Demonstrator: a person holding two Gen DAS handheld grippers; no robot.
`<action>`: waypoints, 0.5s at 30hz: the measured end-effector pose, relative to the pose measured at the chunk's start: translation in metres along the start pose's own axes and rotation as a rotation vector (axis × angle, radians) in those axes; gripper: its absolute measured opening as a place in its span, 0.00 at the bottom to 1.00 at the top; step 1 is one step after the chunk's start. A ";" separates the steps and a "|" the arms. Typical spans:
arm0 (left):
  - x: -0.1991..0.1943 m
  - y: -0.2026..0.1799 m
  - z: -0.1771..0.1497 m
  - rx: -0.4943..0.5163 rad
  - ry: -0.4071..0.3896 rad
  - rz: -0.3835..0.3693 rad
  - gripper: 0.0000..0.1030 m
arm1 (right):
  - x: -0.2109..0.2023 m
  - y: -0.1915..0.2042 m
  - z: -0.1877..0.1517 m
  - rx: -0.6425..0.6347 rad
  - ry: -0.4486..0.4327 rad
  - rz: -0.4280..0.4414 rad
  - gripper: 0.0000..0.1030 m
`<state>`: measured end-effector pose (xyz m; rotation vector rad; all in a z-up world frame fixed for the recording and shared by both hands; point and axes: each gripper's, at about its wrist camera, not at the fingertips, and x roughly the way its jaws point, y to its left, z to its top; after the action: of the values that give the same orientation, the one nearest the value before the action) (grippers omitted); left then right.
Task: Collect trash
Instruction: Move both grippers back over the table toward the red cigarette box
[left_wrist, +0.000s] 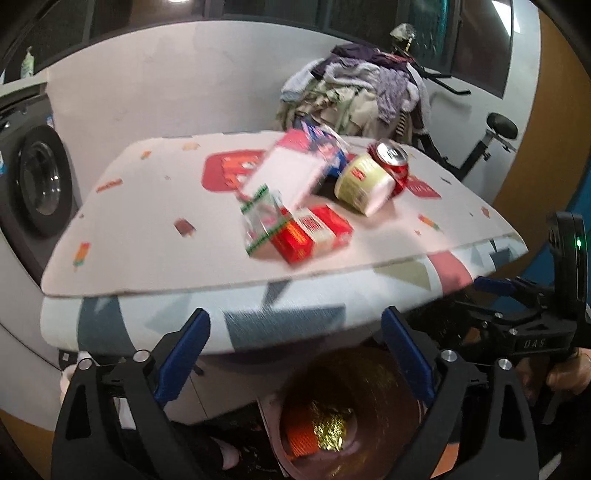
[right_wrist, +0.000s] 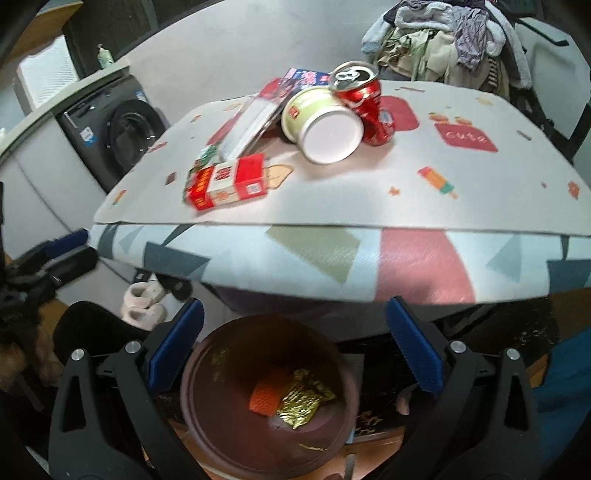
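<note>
A pile of trash lies on the table (left_wrist: 147, 206): a red and white carton (left_wrist: 314, 232) (right_wrist: 229, 182), a clear green-edged wrapper (left_wrist: 260, 221), a white and red package (left_wrist: 288, 173) (right_wrist: 251, 125), a paper cup on its side (left_wrist: 364, 184) (right_wrist: 321, 123), and a red soda can (left_wrist: 393, 162) (right_wrist: 365, 103). A brown bin (left_wrist: 384, 413) (right_wrist: 229, 417) stands under the table's front edge, holding a gold wrapper (right_wrist: 301, 402) and an orange piece (right_wrist: 264, 398). My left gripper (left_wrist: 295, 350) is open and empty above the bin. My right gripper (right_wrist: 295, 343) is open and empty above the bin.
A washing machine (left_wrist: 37, 184) (right_wrist: 122, 136) stands at the left. A heap of clothes (left_wrist: 354, 88) (right_wrist: 450, 40) lies behind the table, beside an exercise bike (left_wrist: 484, 144). Slippers (right_wrist: 142, 304) lie on the floor under the table.
</note>
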<state>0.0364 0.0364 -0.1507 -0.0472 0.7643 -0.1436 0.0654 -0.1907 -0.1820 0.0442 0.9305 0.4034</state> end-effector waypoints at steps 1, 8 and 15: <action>0.000 0.002 0.005 0.003 -0.009 0.007 0.92 | -0.001 -0.001 0.004 -0.005 -0.013 -0.012 0.94; 0.003 0.019 0.029 0.006 -0.038 0.023 0.94 | 0.005 -0.010 0.027 0.034 -0.033 -0.007 0.95; 0.002 0.037 0.045 -0.005 -0.097 0.047 0.95 | 0.016 -0.005 0.044 -0.003 -0.038 -0.028 0.95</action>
<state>0.0733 0.0724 -0.1233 -0.0409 0.6686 -0.0942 0.1100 -0.1833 -0.1693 0.0361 0.8921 0.3773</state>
